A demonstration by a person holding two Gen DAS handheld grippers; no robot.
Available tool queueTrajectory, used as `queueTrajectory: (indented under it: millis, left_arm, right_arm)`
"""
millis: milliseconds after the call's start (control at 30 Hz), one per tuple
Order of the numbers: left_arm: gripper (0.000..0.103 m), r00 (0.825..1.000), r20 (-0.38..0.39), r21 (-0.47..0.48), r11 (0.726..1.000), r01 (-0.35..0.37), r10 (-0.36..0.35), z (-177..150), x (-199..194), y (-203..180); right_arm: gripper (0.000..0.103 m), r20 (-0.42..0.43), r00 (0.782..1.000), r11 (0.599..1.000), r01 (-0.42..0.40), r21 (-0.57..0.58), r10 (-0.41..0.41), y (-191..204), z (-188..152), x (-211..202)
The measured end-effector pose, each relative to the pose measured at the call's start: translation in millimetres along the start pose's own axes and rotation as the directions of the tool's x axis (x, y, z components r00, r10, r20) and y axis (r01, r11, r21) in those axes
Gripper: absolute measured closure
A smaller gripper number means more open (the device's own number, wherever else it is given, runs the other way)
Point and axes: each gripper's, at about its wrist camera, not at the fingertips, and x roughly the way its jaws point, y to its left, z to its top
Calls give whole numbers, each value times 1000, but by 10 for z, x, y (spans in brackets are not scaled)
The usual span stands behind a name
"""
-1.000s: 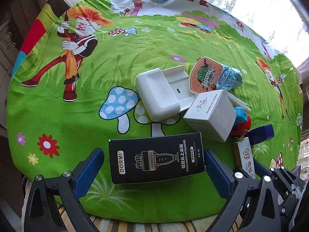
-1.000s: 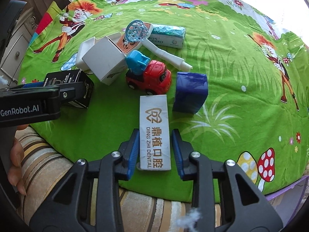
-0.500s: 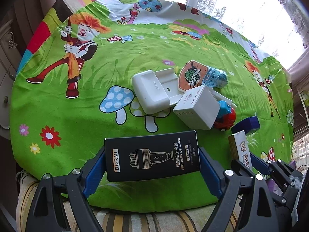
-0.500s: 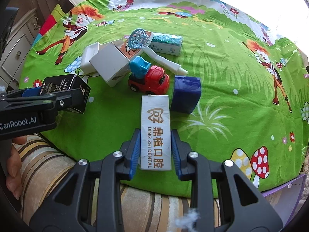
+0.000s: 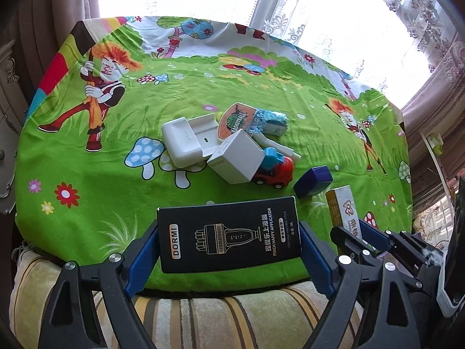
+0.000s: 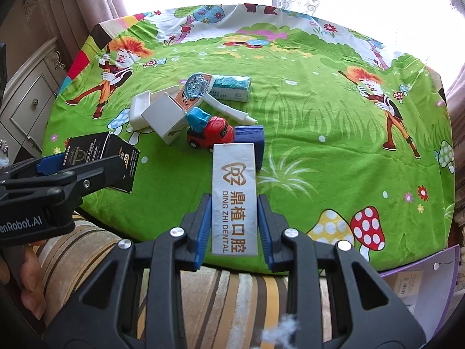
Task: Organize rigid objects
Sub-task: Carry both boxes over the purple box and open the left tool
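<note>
Between the blue pads of the left gripper (image 5: 229,241) sits the black DORMI box (image 5: 229,234), held across its long sides with the jaws spread wide to fit it. The jaws closed onto this box within the last second, and both pads now press on it. The box appears lifted clear of the green cartoon cloth (image 5: 116,151).

The right gripper (image 6: 234,224) has its jaws narrow and clamped on the white dental box (image 6: 234,195), which points toward 12 o'clock, its far end overlapping the dark blue box (image 6: 252,138) from this camera.

Status: two boxes are picked up; neither has been placed. No tidy row or stack is visible anywhere on the cloth.

Remaining items form a loose cluster at 12 o'clock from the right gripper:
- red toy truck (image 6: 210,133), touching the white cube box (image 6: 167,116);
- white open case (image 5: 186,141), at 10 o'clock from the truck in the left wrist view;
- toy basketball hoop (image 5: 241,119), resting partly over the case;
- teal packet (image 6: 231,87), just beyond the hoop.

Judged progress: early. Two placements and at least six further items remain.
</note>
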Motion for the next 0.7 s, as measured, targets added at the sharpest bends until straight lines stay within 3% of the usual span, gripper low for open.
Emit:
queueTrajectory:
  millis: [400, 700]
  left_arm:
    - [14, 998, -8, 100, 993, 58, -57, -183, -106, -552]
    - [14, 994, -35, 209, 972, 110, -106, -352, -150, -1090]
  right_arm:
    - [69, 58, 998, 997, 24, 70, -28, -376, -248, -460]
    - [68, 66, 994, 986, 76, 150, -87, -885, -593, -794]
